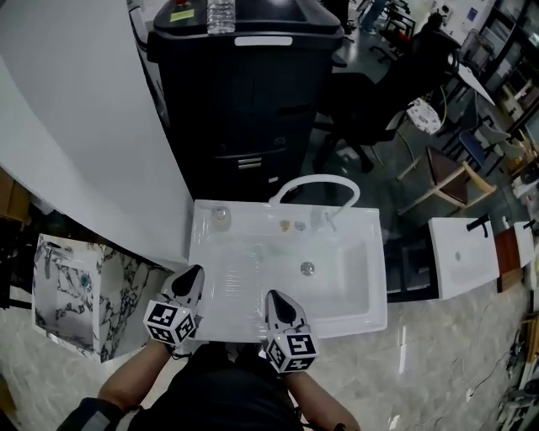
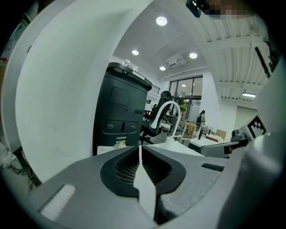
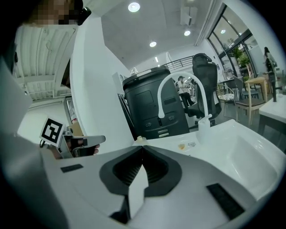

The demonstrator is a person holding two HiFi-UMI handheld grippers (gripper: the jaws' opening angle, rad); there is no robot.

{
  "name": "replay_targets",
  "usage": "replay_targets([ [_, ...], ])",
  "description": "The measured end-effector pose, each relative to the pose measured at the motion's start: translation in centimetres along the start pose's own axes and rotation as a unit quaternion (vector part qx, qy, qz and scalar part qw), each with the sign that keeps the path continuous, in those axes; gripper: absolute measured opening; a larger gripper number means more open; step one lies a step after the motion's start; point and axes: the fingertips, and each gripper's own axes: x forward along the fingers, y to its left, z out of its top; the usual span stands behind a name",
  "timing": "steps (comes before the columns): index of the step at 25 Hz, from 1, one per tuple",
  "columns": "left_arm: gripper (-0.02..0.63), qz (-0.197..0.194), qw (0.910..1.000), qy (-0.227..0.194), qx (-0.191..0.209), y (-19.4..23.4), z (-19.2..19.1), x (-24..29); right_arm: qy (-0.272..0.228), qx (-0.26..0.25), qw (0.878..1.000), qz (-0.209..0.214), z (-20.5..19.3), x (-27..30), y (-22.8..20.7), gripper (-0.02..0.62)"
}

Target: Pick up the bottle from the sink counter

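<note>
A small clear bottle point(image 1: 221, 215) stands upright at the back left corner of the white sink counter point(image 1: 227, 286). It shows small beyond the jaws in the left gripper view point(image 2: 119, 144) and in the right gripper view point(image 3: 139, 139). My left gripper point(image 1: 191, 274) hovers at the counter's near left edge, shut and empty point(image 2: 140, 146). My right gripper point(image 1: 276, 297) sits at the near edge beside it, its jaws also shut with nothing between them point(image 3: 142, 146). Both point toward the back of the counter, well short of the bottle.
A white arched faucet point(image 1: 313, 187) rises behind the basin, whose drain point(image 1: 307, 268) lies right of centre. Small bits point(image 1: 292, 226) lie near the faucet. A black cabinet point(image 1: 244, 84) behind carries a clear water bottle point(image 1: 221, 15). A marbled box point(image 1: 72, 290) stands at left.
</note>
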Motion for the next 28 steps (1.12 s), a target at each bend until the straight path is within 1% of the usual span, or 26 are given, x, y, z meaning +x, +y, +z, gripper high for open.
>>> replay_targets([
  [2, 0.005, 0.001, 1.0000, 0.005, 0.006, 1.1, -0.2, 1.6, -0.003, -0.005, 1.000, -0.002, 0.3, 0.9, 0.0, 0.008],
  [3, 0.017, 0.001, 0.9999, 0.008, 0.008, 1.5, -0.4, 2.4, -0.004, -0.006, 1.000, -0.002, 0.5, 1.4, 0.0, 0.008],
  [8, 0.111, 0.002, 0.9992, 0.028, 0.027, 3.8, -1.5, 6.5, -0.005, -0.013, 1.000, -0.005, 0.9, 3.4, 0.3, 0.008],
  [12, 0.133, -0.005, 0.9983, 0.045, 0.037, 5.1, -2.5, 9.6, -0.002, -0.010, 1.000, -0.006, 0.9, 4.6, 0.3, 0.008],
  [15, 0.160, -0.002, 0.9976, 0.053, 0.043, 6.3, -3.0, 11.7, 0.002, -0.006, 1.000, -0.008, 0.7, 5.3, 0.3, 0.008],
  [18, 0.217, 0.002, 0.9970, 0.062, 0.046, 7.2, -3.7, 13.6, 0.007, -0.003, 1.000, -0.011, 0.6, 5.7, 0.2, 0.008],
  [20, 0.243, 0.002, 0.9966, 0.064, 0.051, 7.6, -4.1, 14.8, 0.008, 0.000, 1.000, -0.013, 0.6, 6.0, 0.0, 0.008],
  [24, 0.324, 0.004, 0.9952, 0.074, 0.063, 8.1, -5.0, 16.9, 0.010, 0.008, 1.000, -0.017, 0.5, 6.4, -0.5, 0.008],
  [28, 0.341, 0.004, 0.9932, 0.088, 0.076, 8.5, -5.7, 18.9, 0.014, 0.015, 1.000, -0.022, 0.1, 6.4, -0.8, 0.008],
])
